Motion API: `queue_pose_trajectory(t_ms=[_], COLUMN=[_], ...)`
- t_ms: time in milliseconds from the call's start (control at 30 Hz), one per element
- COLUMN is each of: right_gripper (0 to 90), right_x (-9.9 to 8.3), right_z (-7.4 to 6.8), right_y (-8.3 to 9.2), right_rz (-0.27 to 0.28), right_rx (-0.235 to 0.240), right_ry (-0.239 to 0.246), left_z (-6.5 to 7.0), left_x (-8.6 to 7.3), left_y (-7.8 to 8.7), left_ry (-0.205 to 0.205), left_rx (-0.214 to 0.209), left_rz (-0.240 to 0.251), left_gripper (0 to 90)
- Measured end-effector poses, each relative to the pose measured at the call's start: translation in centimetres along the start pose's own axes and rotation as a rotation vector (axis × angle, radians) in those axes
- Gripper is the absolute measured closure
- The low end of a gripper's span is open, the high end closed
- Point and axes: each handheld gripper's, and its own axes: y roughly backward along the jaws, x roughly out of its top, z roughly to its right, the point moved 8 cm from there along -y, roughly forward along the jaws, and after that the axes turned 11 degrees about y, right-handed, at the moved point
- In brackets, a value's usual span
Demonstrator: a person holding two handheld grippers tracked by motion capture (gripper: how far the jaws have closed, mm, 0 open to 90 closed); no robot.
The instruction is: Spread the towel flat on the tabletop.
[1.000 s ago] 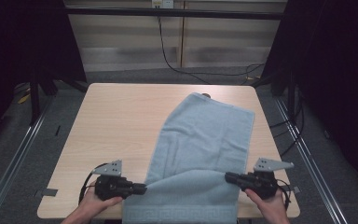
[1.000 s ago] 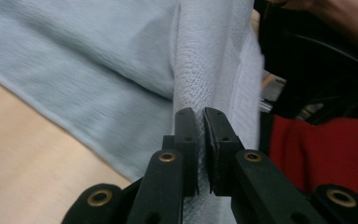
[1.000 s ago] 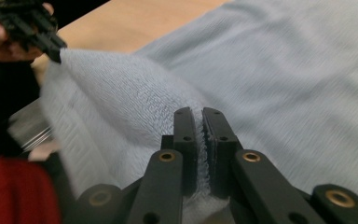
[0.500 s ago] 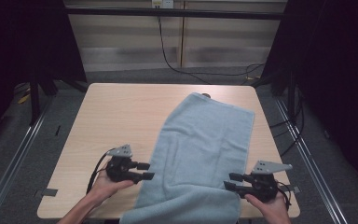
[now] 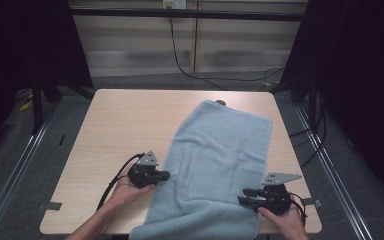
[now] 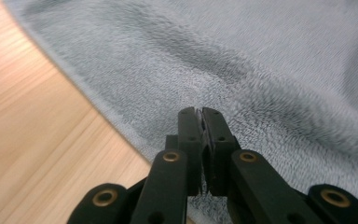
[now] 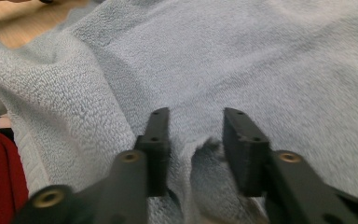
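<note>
A light blue towel lies lengthwise on the wooden table, and its near end hangs over the front edge. My left gripper lies at the towel's left edge. Its jaws have just closed and stand shut above the towel, with no cloth visible between them. My right gripper rests on the towel's near right part. Its jaws have just been closing but stand apart. A raised fold of towel sits between them, and the pads are not pressing on it.
Bare wood spreads over the table's left half and far edge. A small dark object peeks out at the towel's far corner. Cables run across the floor behind the table, and dark frame posts stand on both sides.
Both grippers let go of the towel's near edge, which dropped flat. The left hand moved away from the front edge along the towel's left side, opening and then shutting. The right jaws opened.
</note>
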Motion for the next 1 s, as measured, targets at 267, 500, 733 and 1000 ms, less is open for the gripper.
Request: queue_pose_trajectory(t_ms=[267,500,733,1000], right_gripper=[83.5,78.3,64.8,52.5], right_x=[-1.2,-2.1,1.6,5.8], right_z=[-2.5,-5.7,-2.4,2.5], right_y=[1.4,2.3,0.7,-6.6], right_rz=[0.016,-0.046,0.067,-0.011], right_rx=[0.004,0.050,0.021,-0.043], right_ry=[-0.003,0.038,0.028,0.089], left_z=[0.4,2.4,-1.1,-4.4], left_x=[-5.4,-8.5,-4.3,-0.9], left_y=[5.5,8.5,7.4,3.1], left_ry=[0.085,0.131,0.178,0.171], left_rx=[-0.022,-0.107,-0.050,0.047], left_rz=[0.009,-0.022,0.058,0.050], left_gripper=[87.9,85.8,71.3,61.9])
